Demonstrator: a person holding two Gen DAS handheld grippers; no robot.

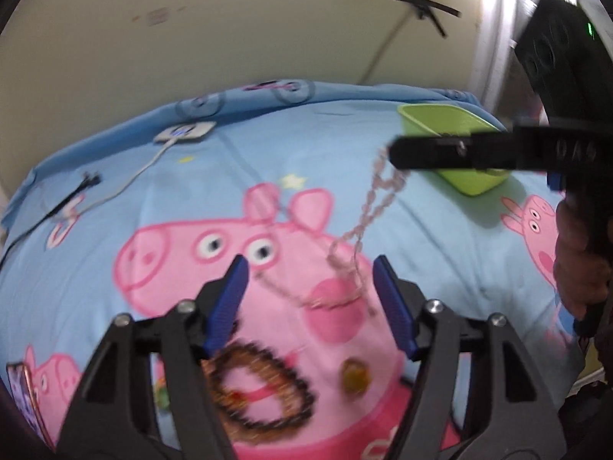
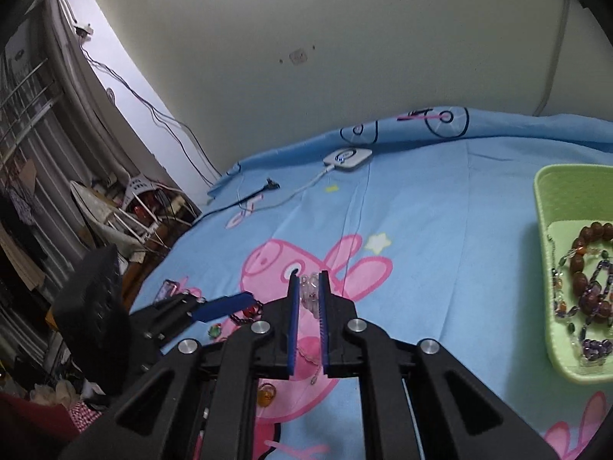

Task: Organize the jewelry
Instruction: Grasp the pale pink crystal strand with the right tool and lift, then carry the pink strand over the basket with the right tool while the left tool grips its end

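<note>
My right gripper [image 2: 308, 281] is shut on a clear pink bead necklace [image 2: 309, 291] and holds it above the bed. In the left wrist view that necklace [image 1: 367, 211] hangs from the right gripper [image 1: 394, 151], its lower end trailing on the sheet. My left gripper [image 1: 310, 268] is open and empty, low over the sheet. Below it lie a dark brown bead bracelet [image 1: 260, 395] and an amber stone piece [image 1: 354, 375]. A green tray [image 2: 574, 268] at the right holds several bead strings [image 2: 590, 295].
The blue cartoon-pig bedsheet [image 2: 440, 230] covers the bed. A white charger pad with cable [image 2: 346, 159] lies near the far wall. A small green ornament [image 2: 213, 331] lies by the left gripper. Cluttered furniture [image 2: 126, 207] stands beyond the bed's left edge.
</note>
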